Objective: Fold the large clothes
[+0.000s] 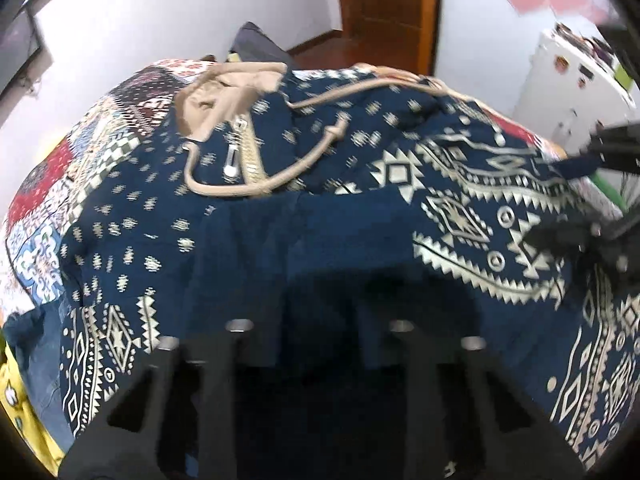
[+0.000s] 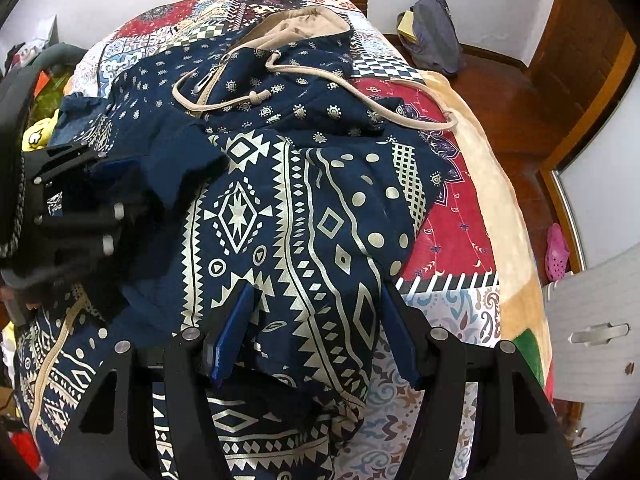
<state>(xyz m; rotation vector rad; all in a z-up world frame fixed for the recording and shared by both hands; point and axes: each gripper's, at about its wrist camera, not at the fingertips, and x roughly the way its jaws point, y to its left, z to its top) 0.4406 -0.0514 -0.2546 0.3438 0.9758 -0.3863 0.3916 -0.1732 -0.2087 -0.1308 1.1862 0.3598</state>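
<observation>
A large navy hoodie (image 1: 304,216) with cream geometric print, a tan-lined hood (image 1: 224,92) and tan drawstrings lies on a patchwork bed; it also shows in the right wrist view (image 2: 280,208). My left gripper (image 2: 100,184) is at the left of the right wrist view, shut on a navy fold of the hoodie; in its own view the fingertips are buried under dark cloth. My right gripper (image 2: 316,328) is open, its blue pads (image 2: 232,332) straddling a raised patterned fold. It shows at the right edge of the left wrist view (image 1: 580,200).
The patchwork bedspread (image 2: 452,216) covers the bed, with a tan blanket edge (image 2: 504,208) on the right. Beyond are a wooden floor, a door (image 1: 384,0), a white cabinet (image 1: 572,80), a grey bag (image 2: 432,36) and a pink shoe (image 2: 558,252).
</observation>
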